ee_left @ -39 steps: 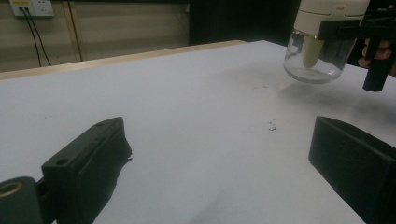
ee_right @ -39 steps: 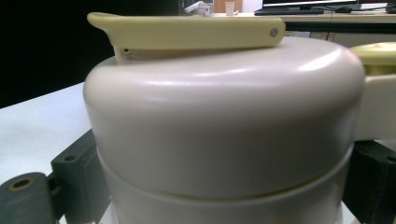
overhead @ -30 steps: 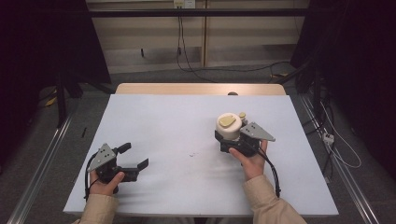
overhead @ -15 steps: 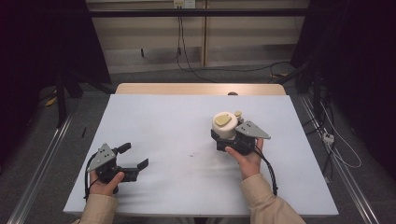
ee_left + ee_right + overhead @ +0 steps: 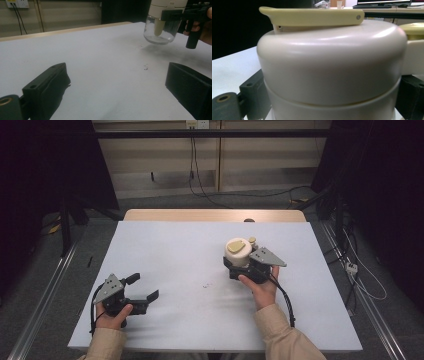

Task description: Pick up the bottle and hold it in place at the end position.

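A glass jar with a cream lid (image 5: pixel 238 251) and a yellow flip handle is held above the white table (image 5: pixel 175 250) right of centre. My right gripper (image 5: pixel 241 265) is shut on its lid section. In the left gripper view the jar (image 5: pixel 162 25) hangs clear of the table surface, its glass base empty, with a cream stem inside. The right gripper view has the cream lid (image 5: pixel 329 65) close up between the two black jaws. My left gripper (image 5: pixel 145 290) rests open near the table's front left, nothing between its jaws.
A small speck (image 5: pixel 206 285) lies on the table near the centre. A wooden strip (image 5: pixel 210 215) edges the table's far side. Cables (image 5: pixel 360 275) trail on the floor to the right. Metal rails run along both sides.
The right gripper has carried the jar slightly leftward and toward the table's centre. The left gripper has stayed put.
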`<state>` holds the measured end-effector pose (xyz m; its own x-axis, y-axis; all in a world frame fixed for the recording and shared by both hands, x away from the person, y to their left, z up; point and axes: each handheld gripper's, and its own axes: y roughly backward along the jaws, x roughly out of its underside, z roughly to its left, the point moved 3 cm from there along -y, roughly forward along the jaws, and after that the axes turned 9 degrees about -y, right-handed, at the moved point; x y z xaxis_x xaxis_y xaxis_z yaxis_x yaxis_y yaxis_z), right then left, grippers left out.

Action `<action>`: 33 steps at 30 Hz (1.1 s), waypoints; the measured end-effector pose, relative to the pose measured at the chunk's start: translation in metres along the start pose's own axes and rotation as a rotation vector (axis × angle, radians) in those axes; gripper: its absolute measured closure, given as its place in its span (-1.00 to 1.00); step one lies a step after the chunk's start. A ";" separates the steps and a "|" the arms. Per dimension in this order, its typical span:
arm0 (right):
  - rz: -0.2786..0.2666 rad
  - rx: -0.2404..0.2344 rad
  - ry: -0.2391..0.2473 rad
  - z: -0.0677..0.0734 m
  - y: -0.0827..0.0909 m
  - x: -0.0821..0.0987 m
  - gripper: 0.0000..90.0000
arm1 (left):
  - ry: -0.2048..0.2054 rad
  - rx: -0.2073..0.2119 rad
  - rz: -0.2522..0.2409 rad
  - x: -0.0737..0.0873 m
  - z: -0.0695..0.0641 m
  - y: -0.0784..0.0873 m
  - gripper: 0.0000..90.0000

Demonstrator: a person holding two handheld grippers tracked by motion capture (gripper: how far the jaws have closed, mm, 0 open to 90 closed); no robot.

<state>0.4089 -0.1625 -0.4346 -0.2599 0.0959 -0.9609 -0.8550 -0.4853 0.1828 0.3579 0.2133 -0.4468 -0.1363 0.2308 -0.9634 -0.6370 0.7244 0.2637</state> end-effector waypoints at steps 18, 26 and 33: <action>0.005 -0.015 -0.001 0.006 -0.013 0.001 -0.85 | 0.003 -0.001 0.003 0.001 0.000 0.000 -0.91; 0.010 -0.021 -0.006 0.009 -0.017 0.002 -0.85 | 0.007 -0.002 0.003 0.001 0.000 0.000 -0.91; 0.013 -0.018 -0.010 0.009 -0.019 0.003 -0.84 | 0.006 -0.001 0.003 0.001 0.000 0.000 -0.91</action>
<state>0.4208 -0.1452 -0.4388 -0.2758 0.0977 -0.9562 -0.8433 -0.5019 0.1920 0.3571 0.2136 -0.4474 -0.1431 0.2287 -0.9629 -0.6377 0.7228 0.2664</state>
